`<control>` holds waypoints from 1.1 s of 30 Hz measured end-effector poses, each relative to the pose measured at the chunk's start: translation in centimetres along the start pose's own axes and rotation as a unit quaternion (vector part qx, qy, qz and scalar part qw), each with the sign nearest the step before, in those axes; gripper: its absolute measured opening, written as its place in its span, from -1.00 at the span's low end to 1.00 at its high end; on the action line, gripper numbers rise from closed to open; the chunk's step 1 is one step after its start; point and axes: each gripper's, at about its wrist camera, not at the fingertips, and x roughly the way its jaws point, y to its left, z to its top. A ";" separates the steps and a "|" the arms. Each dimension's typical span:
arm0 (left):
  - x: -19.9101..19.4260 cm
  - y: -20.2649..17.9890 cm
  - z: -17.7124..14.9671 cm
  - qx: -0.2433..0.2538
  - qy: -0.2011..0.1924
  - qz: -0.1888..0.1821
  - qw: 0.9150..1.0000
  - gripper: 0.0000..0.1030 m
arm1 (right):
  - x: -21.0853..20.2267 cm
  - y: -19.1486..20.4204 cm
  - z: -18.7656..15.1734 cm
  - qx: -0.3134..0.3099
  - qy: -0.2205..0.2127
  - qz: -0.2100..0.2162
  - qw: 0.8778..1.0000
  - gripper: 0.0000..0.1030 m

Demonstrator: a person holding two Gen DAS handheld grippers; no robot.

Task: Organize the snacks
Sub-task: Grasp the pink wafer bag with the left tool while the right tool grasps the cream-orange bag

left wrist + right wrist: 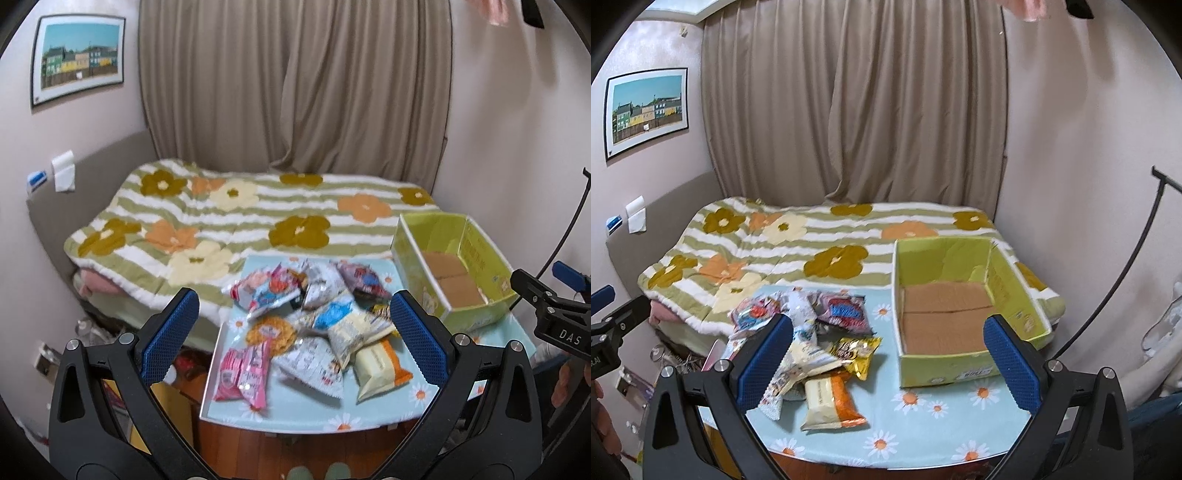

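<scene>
A pile of several snack packets [314, 314] lies on a small table with a light blue daisy cloth [369, 413]. The pile also shows in the right wrist view [812, 339]. A pink packet [242, 373] and a cream-and-orange packet [380, 369] lie at its near edge. An open green cardboard box [454, 266], empty, stands at the table's right; it also shows in the right wrist view [960, 306]. My left gripper [291, 332] is open above the pile's near side. My right gripper [886, 354] is open and empty above the table [923, 424], between pile and box.
A bed with a striped flower quilt [240, 221] lies just behind the table, with a beige curtain [295, 81] behind it. Walls close in left and right. A black curved stand [1126, 280] is at the right. Clutter sits on the floor at the left.
</scene>
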 end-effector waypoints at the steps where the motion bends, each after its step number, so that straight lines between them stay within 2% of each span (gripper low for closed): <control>1: 0.4 0.4 -0.3 -0.002 0.011 -0.001 1.000 0.99 | 0.7 0.3 -0.4 -0.001 0.013 0.006 1.000 0.99; 8: 5.0 3.7 -3.6 -0.032 0.095 -0.016 0.995 0.99 | 5.8 2.4 -3.5 -0.014 0.093 0.039 0.995 0.99; 12: 8.6 5.7 -5.6 -0.053 0.139 -0.027 0.988 0.99 | 9.0 3.7 -5.8 -0.021 0.138 0.054 0.989 0.99; 15: 11.2 6.6 -7.3 -0.048 0.176 -0.027 0.983 0.99 | 11.3 4.5 -7.2 -0.032 0.165 0.054 0.984 0.99; 21: 15.3 7.0 -10.3 0.002 0.223 -0.017 0.975 0.96 | 15.3 5.8 -10.2 -0.045 0.211 0.050 0.975 0.99; 27: 18.3 5.9 -12.1 0.069 0.233 -0.002 0.970 0.86 | 18.0 6.3 -12.1 -0.047 0.241 0.050 0.968 0.99; 33: 20.7 5.4 -13.0 0.107 0.242 0.012 0.964 0.71 | 19.5 6.6 -12.6 -0.049 0.254 0.050 0.965 0.99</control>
